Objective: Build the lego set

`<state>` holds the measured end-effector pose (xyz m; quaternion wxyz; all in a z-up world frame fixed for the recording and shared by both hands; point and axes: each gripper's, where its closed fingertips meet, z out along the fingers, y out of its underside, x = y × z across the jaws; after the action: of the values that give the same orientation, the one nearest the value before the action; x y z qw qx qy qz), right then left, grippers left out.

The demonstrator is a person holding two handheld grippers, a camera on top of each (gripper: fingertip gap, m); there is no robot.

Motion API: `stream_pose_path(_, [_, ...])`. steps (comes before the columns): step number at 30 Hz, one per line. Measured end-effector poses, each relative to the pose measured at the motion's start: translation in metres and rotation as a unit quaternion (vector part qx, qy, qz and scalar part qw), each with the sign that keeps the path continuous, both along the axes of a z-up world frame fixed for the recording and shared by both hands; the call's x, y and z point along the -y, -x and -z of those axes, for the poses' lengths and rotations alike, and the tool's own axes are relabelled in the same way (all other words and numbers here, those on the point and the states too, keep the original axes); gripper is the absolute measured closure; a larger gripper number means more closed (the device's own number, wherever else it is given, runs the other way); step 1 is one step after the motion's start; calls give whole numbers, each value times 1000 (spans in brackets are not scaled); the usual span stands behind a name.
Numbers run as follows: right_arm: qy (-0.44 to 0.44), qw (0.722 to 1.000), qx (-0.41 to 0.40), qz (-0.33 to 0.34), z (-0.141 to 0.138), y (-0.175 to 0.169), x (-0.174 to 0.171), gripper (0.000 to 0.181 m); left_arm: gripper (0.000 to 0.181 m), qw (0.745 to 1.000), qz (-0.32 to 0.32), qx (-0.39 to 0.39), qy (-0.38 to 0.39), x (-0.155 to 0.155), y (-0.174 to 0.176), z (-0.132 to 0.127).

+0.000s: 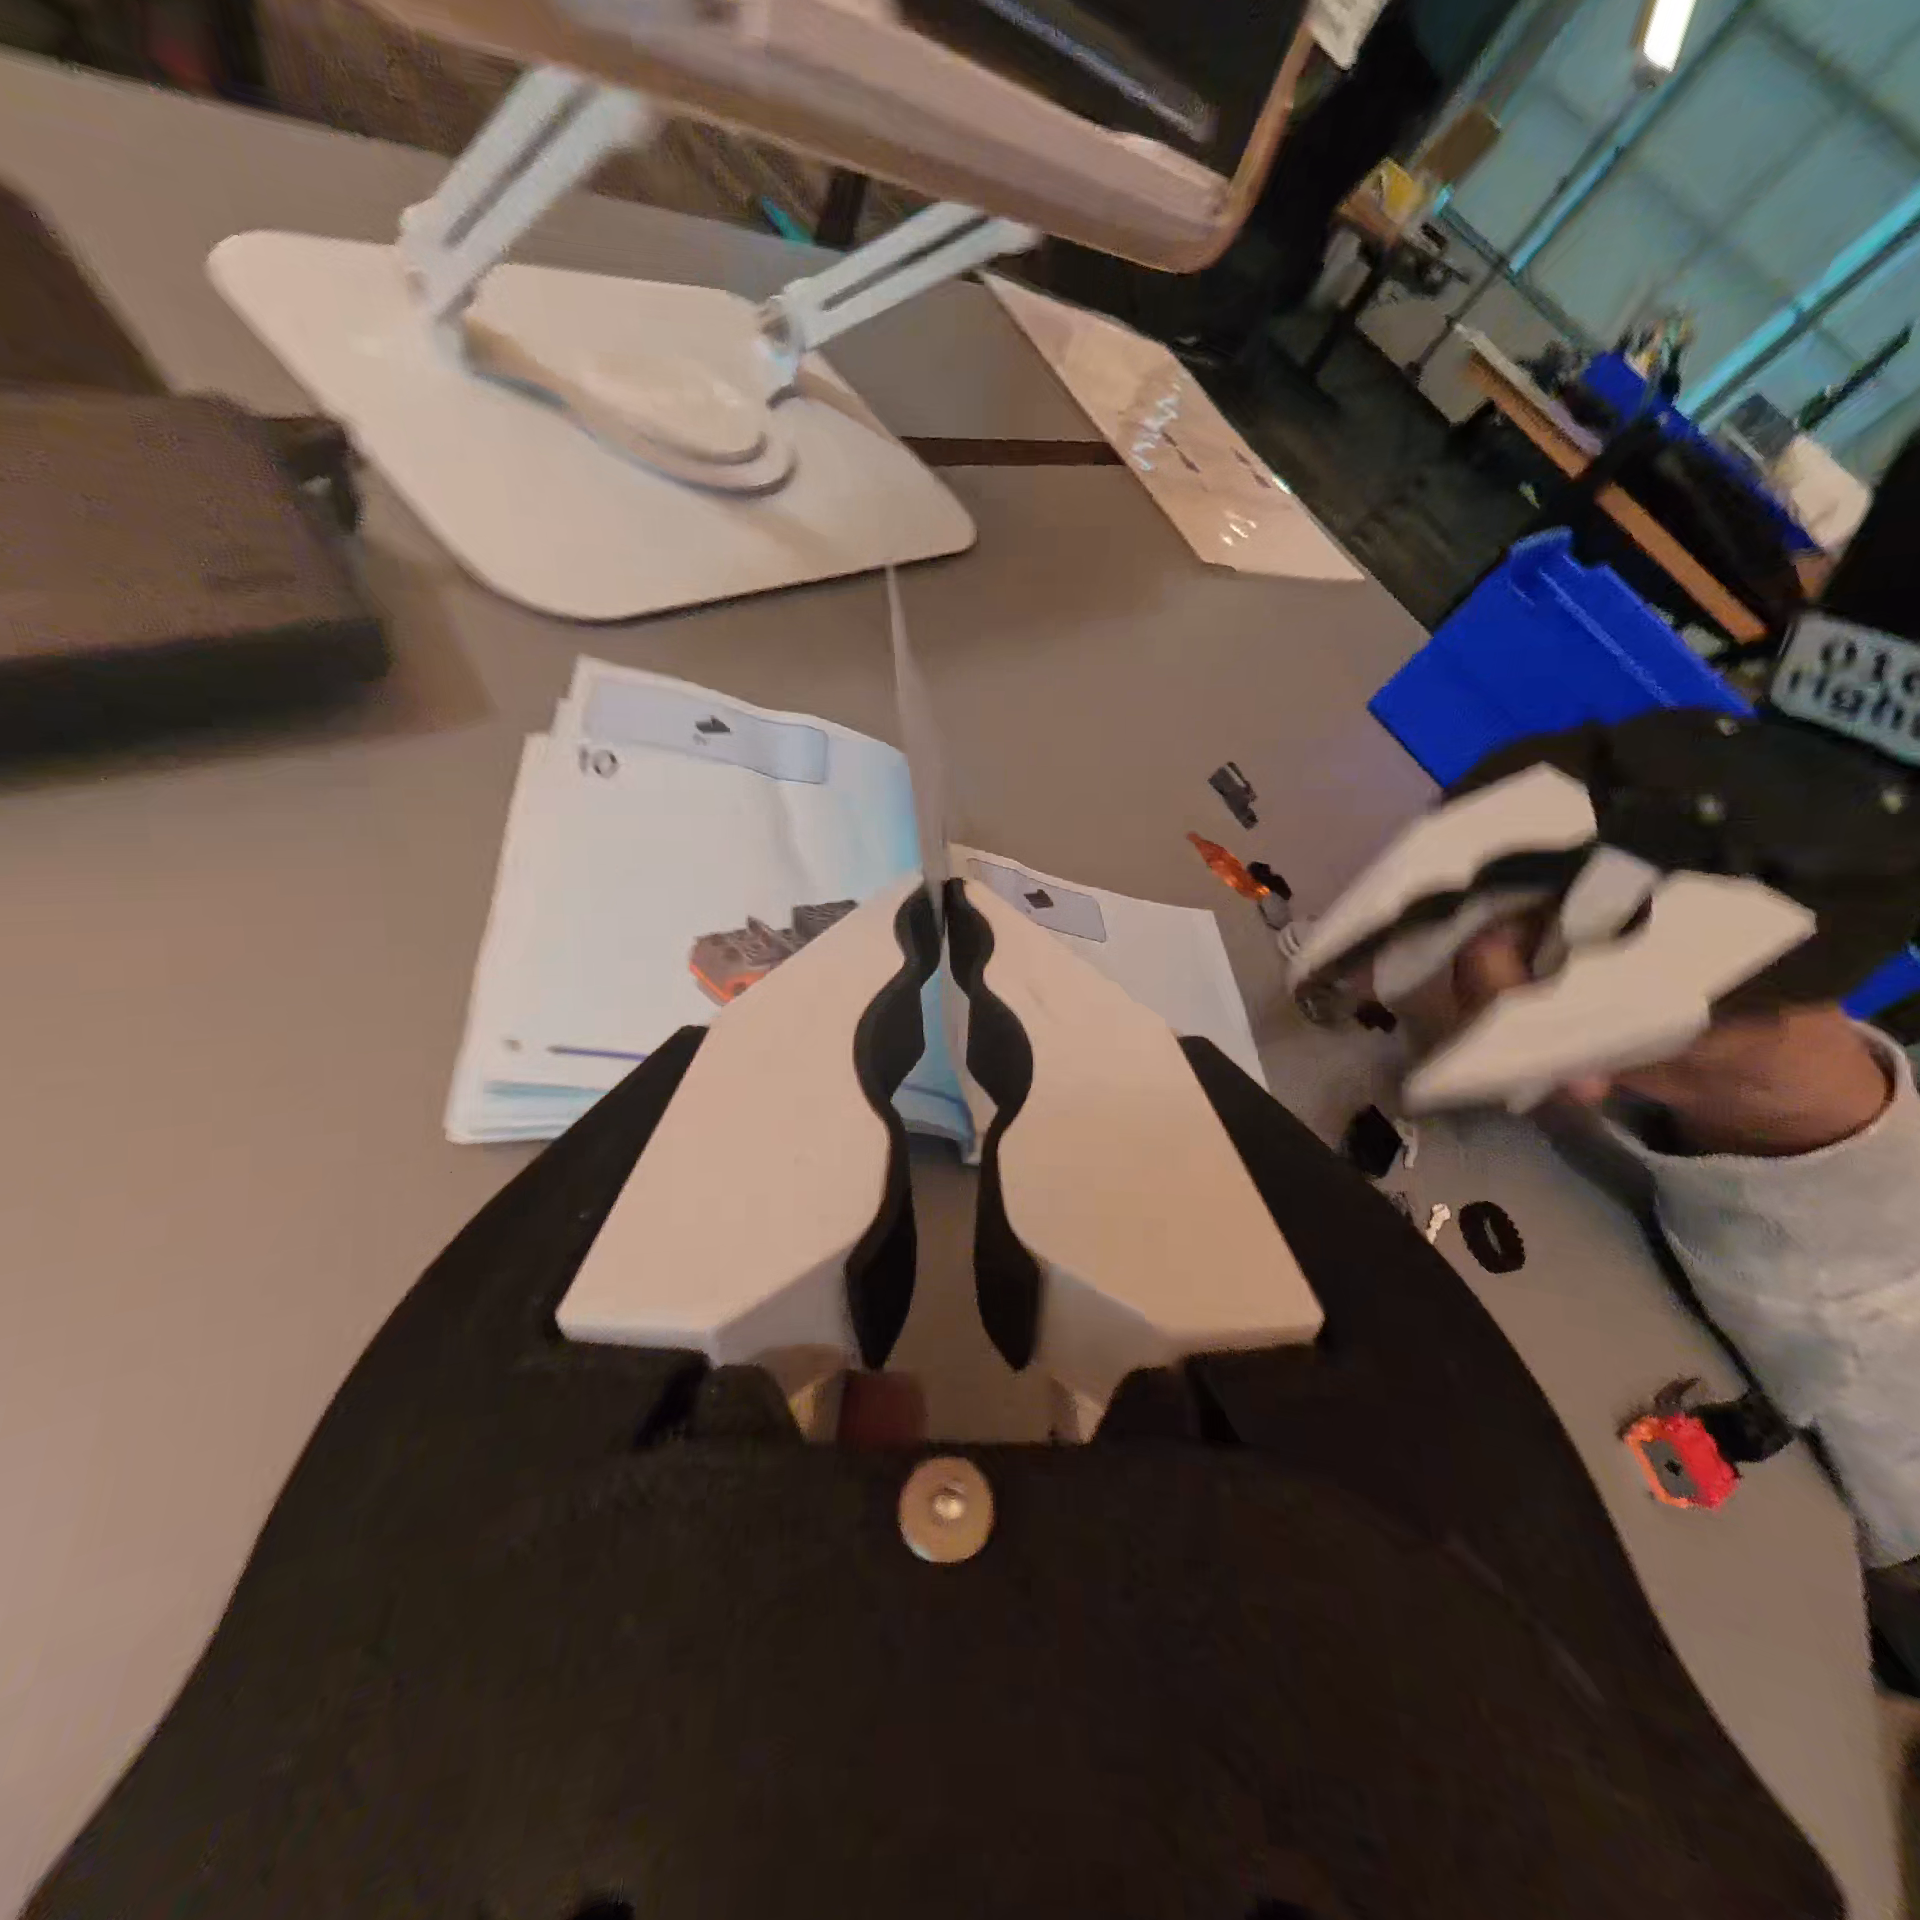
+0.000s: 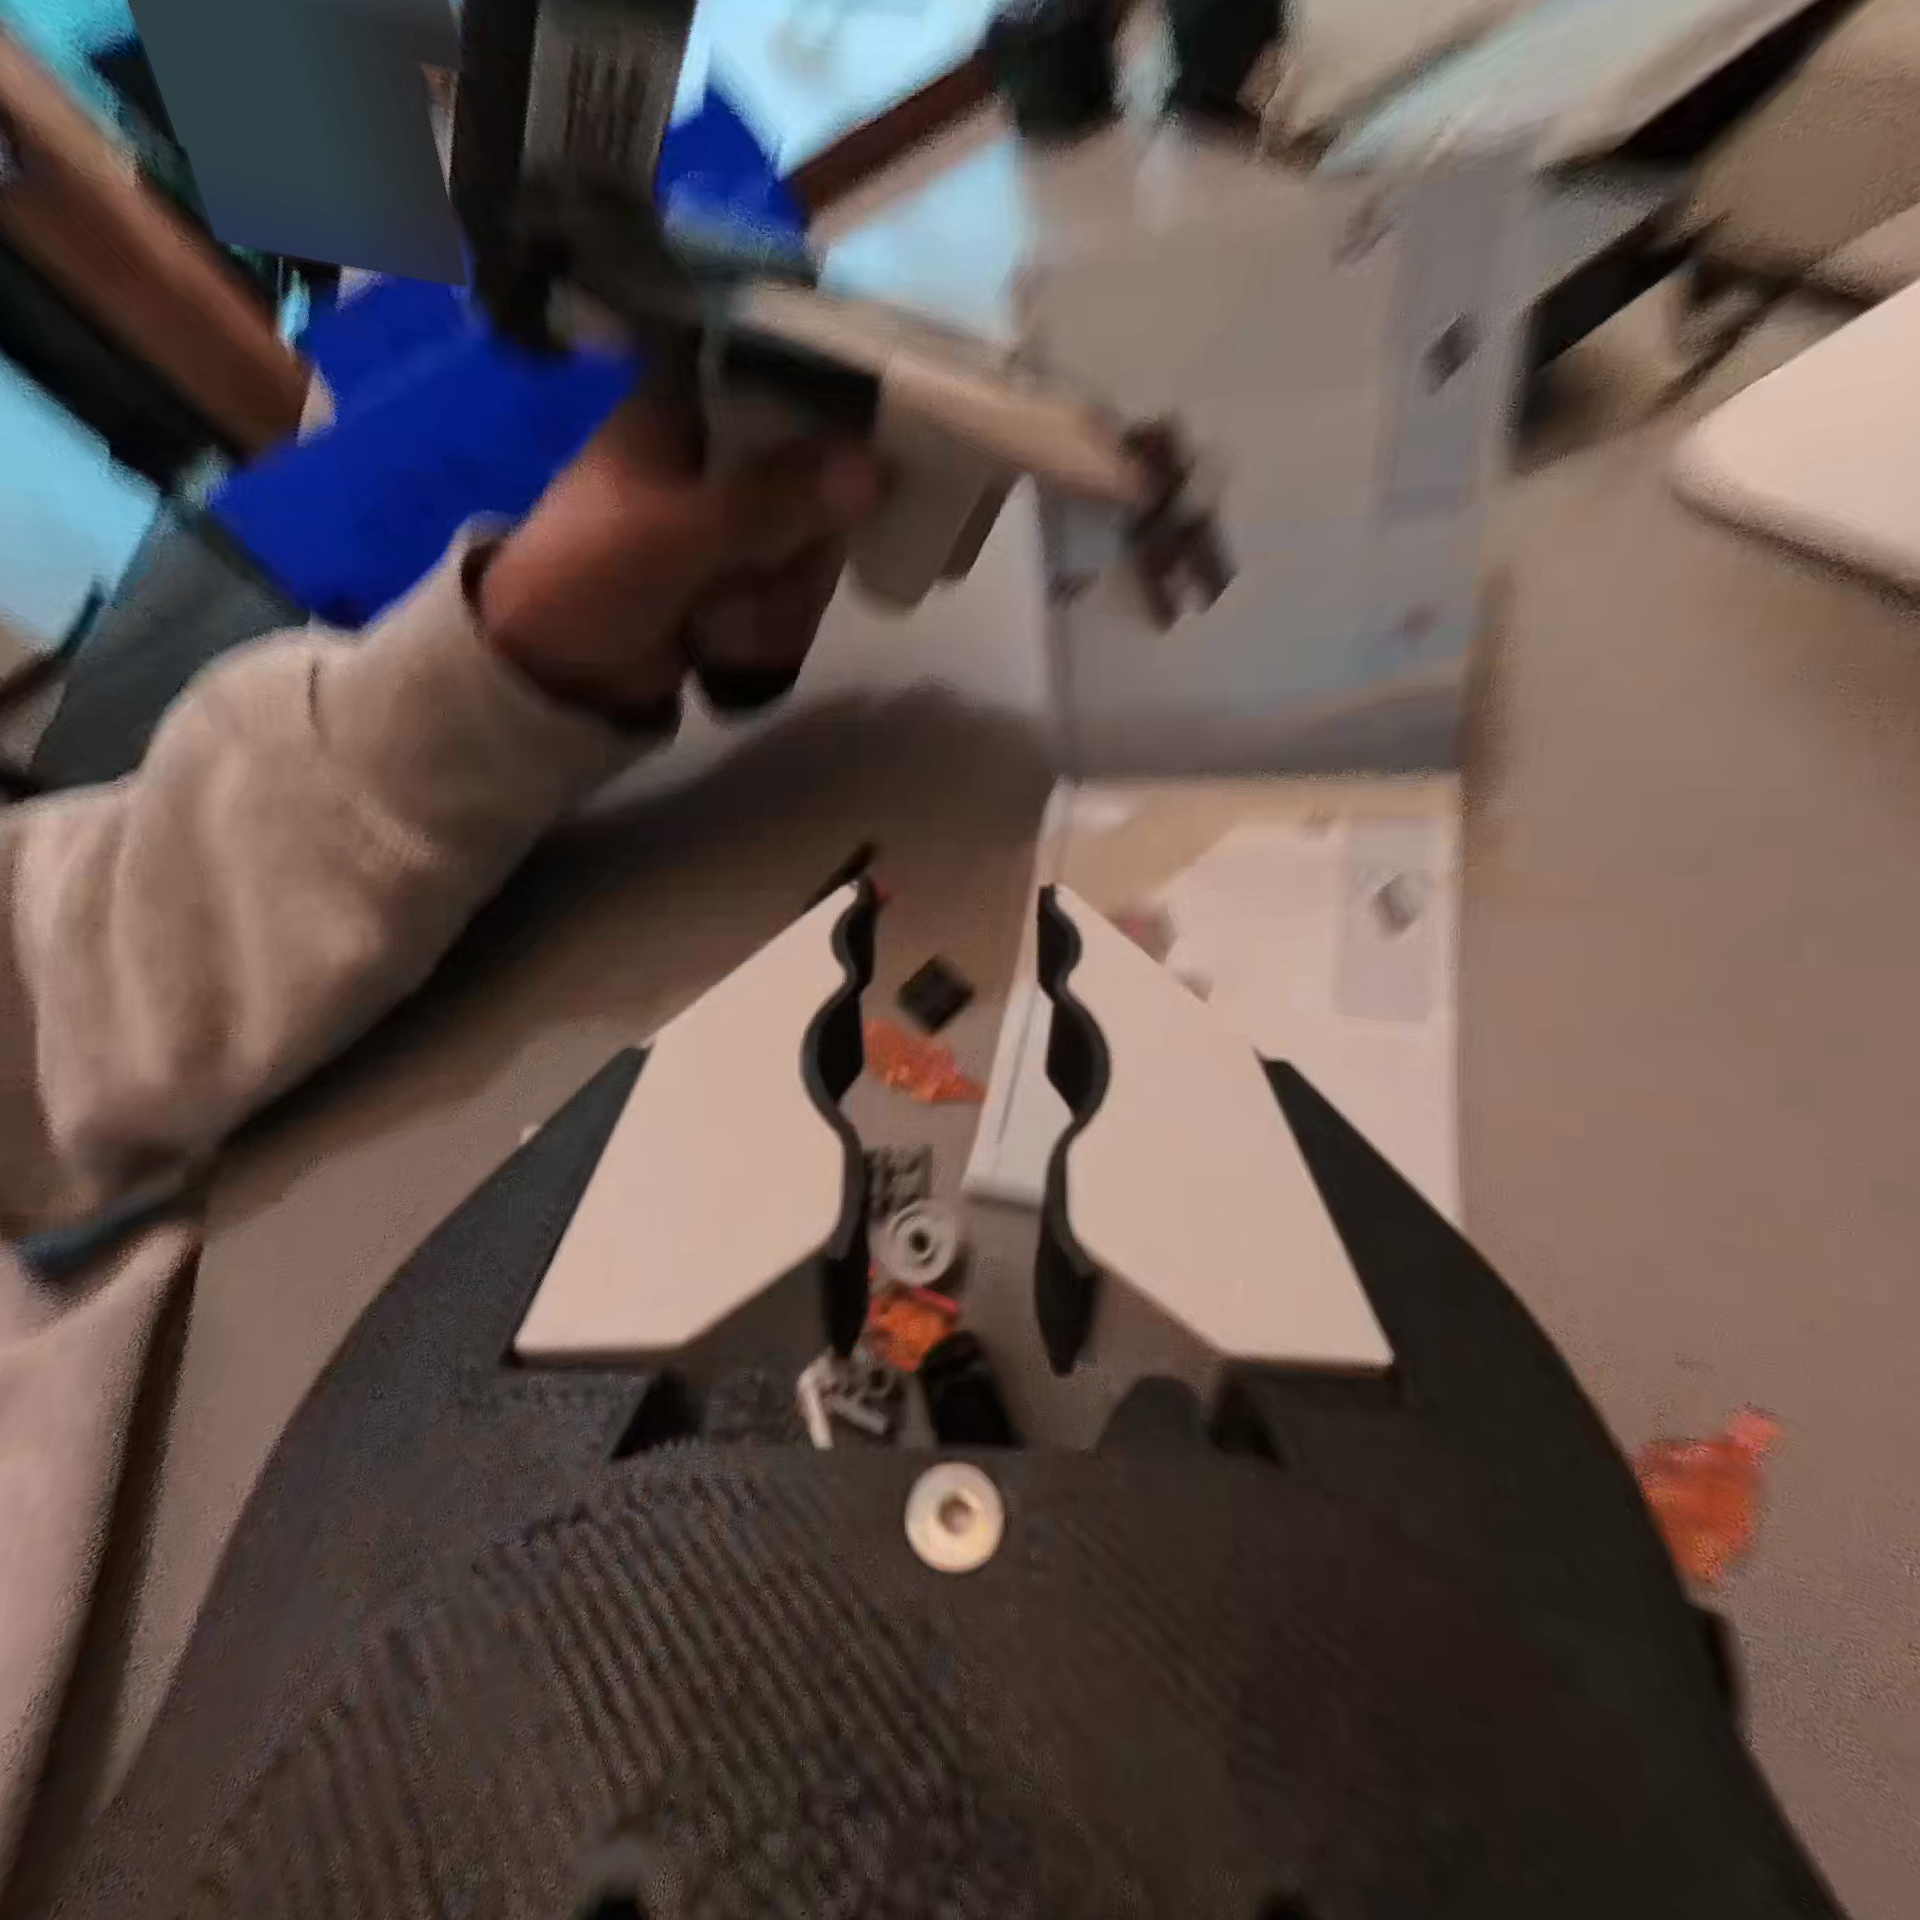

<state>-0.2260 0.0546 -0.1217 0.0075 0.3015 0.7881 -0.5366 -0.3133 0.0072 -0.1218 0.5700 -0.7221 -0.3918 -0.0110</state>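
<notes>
My left gripper (image 1: 943, 896) is shut on one page (image 1: 914, 727) of the instruction booklet (image 1: 665, 894), which lies open on the grey table. The page stands edge-on above the fingertips. My right gripper (image 2: 954, 906) is open and empty, hovering over loose Lego pieces: a black piece (image 2: 935, 992), orange pieces (image 2: 920, 1070) and a grey wheel (image 2: 920, 1236). In the left wrist view the right gripper (image 1: 1382, 997) shows at the right, above small parts, with a black tyre (image 1: 1491, 1236) and a red-and-black assembly (image 1: 1678, 1455) nearby. The right wrist view is blurred and shows the left gripper (image 2: 1132, 468) holding the lifted page (image 2: 1299, 364).
A white stand (image 1: 582, 457) carrying a wooden-edged board is at the back of the table. A dark case (image 1: 156, 561) lies at the left. A blue bin (image 1: 1538, 665) and a glossy sheet (image 1: 1174, 436) are at the far right. An orange piece (image 2: 1704, 1486) lies right of my right gripper. About 10 cm separates my left fingertips from my right. From my right tips it is roughly 7 cm to the black piece (image 2: 935, 992); from my left, 12 cm.
</notes>
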Motion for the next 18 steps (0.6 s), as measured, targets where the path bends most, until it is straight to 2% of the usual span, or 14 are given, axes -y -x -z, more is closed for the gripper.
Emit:
stream_pose_path(2, [-78,996,37,-36,31,-15,11,150,181,999,-13,42,-14,16,6,7])
stream_pose_path(4, [-166,985,30,-31,60,-15,7,156,181,996,-16,80,-36,27,8,11])
stream_pose_path(6, [-192,981,-6,-8,62,-6,3,165,181,994,-23,97,-43,36,10,13])
stream_pose_path(11, [-190,981,26,16,65,-2,-8,181,179,993,-67,97,1,61,20,23])
stream_pose_path(15, [-193,981,30,16,65,-1,-14,181,172,988,-89,115,41,74,22,38])
stream_pose_path(18, [-225,974,4,20,66,2,-20,181,165,985,-106,121,63,84,23,41])
